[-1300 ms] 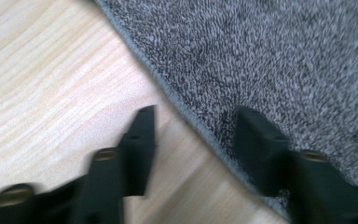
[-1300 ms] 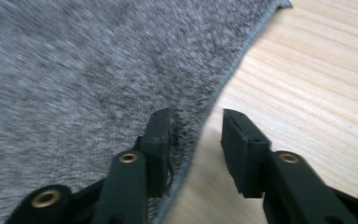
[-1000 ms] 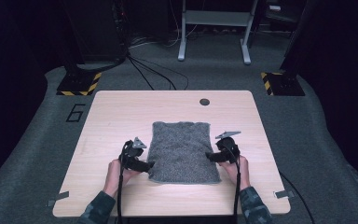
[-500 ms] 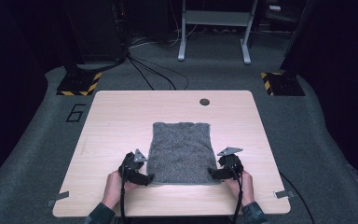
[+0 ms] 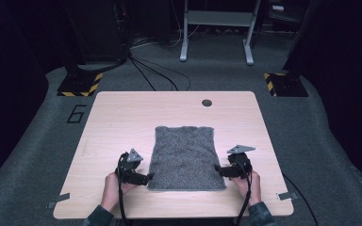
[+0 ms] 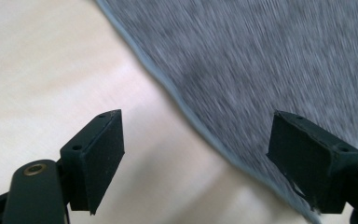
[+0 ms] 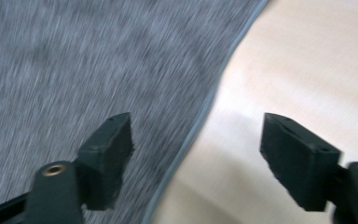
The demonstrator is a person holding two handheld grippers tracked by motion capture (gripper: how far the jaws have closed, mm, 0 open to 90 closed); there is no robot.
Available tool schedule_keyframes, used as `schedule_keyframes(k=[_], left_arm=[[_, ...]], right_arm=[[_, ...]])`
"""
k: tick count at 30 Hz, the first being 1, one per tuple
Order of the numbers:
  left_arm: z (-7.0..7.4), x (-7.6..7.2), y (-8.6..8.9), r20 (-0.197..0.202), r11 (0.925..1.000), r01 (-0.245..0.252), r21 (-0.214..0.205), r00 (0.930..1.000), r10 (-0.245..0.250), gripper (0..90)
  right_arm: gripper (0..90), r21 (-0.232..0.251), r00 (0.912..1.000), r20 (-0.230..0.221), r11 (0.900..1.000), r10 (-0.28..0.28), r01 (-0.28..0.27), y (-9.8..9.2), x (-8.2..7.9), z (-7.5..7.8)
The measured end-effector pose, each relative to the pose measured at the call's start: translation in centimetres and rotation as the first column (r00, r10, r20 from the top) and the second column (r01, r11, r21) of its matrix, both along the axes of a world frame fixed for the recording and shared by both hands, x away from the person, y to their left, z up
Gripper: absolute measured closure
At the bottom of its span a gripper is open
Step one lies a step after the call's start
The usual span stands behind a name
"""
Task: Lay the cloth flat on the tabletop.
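A grey towel (image 5: 184, 155) lies flat in the middle of the light wooden table (image 5: 122, 117). My left gripper (image 5: 146, 178) rests low at the towel's near left corner and points toward it. In the left gripper view the left gripper (image 6: 196, 116) is open; its jaws have just been opening, and the towel's hemmed edge (image 6: 186, 107) runs between them, untouched. My right gripper (image 5: 219, 170) sits at the near right side. In the right gripper view the right gripper (image 7: 196, 119) is open; its jaws have just been closing a little, astride the towel's edge (image 7: 205, 112).
A round cable hole (image 5: 207, 102) sits near the table's far edge. Tape strips (image 5: 59, 203) mark the front corners. On the floor beyond are yellow-black striped bases (image 5: 80, 84), cables and a white frame (image 5: 217, 28).
Both hands have slid back along the towel's sides toward the near edge of the table, from about mid-length to the near corners. The towel has not moved.
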State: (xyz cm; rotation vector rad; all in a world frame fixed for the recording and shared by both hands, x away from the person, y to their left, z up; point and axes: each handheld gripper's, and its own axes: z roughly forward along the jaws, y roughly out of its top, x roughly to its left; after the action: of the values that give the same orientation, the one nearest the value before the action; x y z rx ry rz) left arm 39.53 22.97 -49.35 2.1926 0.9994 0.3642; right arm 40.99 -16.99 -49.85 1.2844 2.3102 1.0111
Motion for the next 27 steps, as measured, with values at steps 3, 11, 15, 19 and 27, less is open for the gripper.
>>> schedule_keyframes(k=[3, 11, 15, 19, 27], left_arm=[[1.0, 2.4, -0.5, 0.019, 0.9999, -0.016, -0.006, 0.9997, 0.016, 20.8], [0.9, 7.9, -3.9, -0.009, 0.9912, 0.106, -0.079, 0.9942, -0.108, 23.9], [-0.6, 9.5, -4.6, -0.046, 0.994, 0.104, -0.035, 0.9933, -0.106, 22.6], [-1.7, 9.7, -4.4, -0.087, 0.9945, 0.103, -0.021, 0.9908, -0.104, 19.9], [-2.0, 8.6, -4.4, -0.044, 0.9931, 0.106, 0.051, 0.9936, -0.104, 19.6]], right_arm=[[32.7, 0.034, 0.9999, 0.007, 0.9993, -0.015, 0.015, 0.2, 2.1, 0.9], [42.6, 0.002, 0.9977, 0.023, 0.998, 0.064, -0.064, 3.4, 7.3, 0.9], [37.8, -0.021, 0.9962, -0.019, 0.9961, 0.085, -0.086, 5.0, 9.2, -0.1], [24.8, -0.02, 0.987, -0.076, 0.9894, 0.142, -0.144, 5.7, 9.9, -1.3], [16.8, -0.062, 0.9807, -0.087, 0.9816, 0.175, -0.181, 6.0, 9.6, -1.4]])
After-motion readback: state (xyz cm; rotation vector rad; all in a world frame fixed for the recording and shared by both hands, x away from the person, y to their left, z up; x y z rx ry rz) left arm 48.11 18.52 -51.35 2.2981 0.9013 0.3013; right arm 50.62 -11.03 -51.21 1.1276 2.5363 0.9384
